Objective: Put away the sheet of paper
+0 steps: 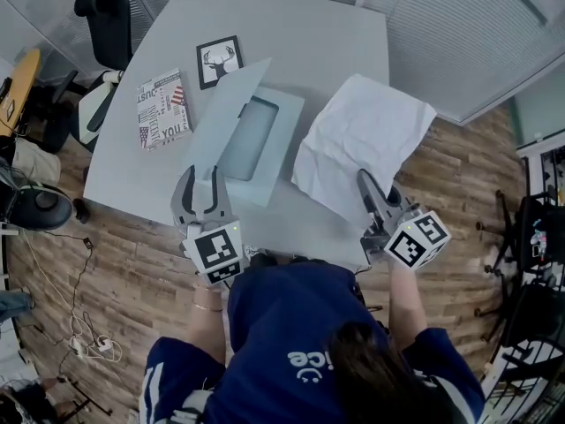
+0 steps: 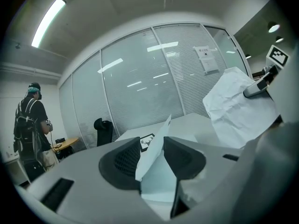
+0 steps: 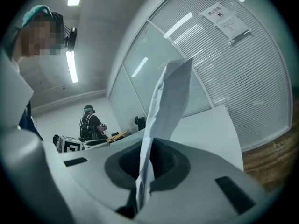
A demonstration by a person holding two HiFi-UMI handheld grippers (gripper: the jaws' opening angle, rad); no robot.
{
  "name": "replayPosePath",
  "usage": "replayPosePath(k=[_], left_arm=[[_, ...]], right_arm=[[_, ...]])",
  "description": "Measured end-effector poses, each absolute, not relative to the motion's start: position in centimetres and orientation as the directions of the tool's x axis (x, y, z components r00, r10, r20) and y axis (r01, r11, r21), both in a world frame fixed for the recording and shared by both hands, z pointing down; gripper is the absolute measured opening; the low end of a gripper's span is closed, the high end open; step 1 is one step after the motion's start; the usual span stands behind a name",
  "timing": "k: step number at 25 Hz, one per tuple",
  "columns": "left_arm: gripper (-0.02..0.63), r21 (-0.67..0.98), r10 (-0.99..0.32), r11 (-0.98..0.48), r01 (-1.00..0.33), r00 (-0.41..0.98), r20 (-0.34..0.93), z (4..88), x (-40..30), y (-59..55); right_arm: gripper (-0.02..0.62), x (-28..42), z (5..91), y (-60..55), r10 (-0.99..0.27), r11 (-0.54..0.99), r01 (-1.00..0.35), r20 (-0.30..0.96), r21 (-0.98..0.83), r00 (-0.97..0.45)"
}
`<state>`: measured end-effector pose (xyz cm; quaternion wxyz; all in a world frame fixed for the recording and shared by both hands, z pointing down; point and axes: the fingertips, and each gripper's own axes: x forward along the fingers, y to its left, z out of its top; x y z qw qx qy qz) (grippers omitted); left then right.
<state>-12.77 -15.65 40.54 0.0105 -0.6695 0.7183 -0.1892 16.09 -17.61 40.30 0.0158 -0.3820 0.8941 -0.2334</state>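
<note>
A crumpled white sheet of paper is lifted over the right side of the grey table. My right gripper is shut on its near edge. In the right gripper view the sheet rises upright from between the closed jaws. A pale blue folder lies open in the middle of the table, its flap raised at the left. My left gripper stands at the folder's near left corner. Its jaws are apart, with the flap leaning between them.
A framed deer picture and a printed booklet lie at the table's far left. A black chair stands past that corner. Wooden floor with cables surrounds the table. A person stands far off by the glass wall.
</note>
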Motion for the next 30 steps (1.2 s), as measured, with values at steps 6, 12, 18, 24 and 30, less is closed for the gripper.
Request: replayPosePath(k=[6, 12, 18, 24, 30], left_arm=[[0.055, -0.34, -0.976, 0.048, -0.939, -0.116, 0.183, 38.2, -16.3, -17.0], [0.037, -0.305, -0.982, 0.045, -0.951, -0.098, 0.162, 37.1, -20.6, -18.6], [0.015, -0.245, -0.982, 0.064, -0.967, -0.105, 0.157, 36.7, -25.2, -19.7], [0.008, -0.201, -0.979, 0.088, -0.976, -0.122, 0.165, 37.1, -29.4, -20.6], [0.008, -0.154, -0.977, 0.084, -0.985, -0.112, 0.182, 37.7, -32.1, -21.3]], right_arm=[[0.008, 14.0, 39.9, -18.2, -0.69, 0.597, -0.667, 0.139, -0.446, -0.71], [0.008, 10.2, 40.1, -18.7, -0.67, 0.604, -0.647, 0.144, -0.465, -0.728], [0.008, 5.2, 40.2, -19.5, -0.613, 0.608, -0.577, 0.139, -0.546, -0.778], [0.008, -1.1, 39.9, -21.2, -0.533, 0.595, -0.438, 0.078, -0.674, -0.843], [0.008, -6.1, 41.9, -23.8, -0.523, 0.495, -0.351, 0.05, -0.795, -0.851]])
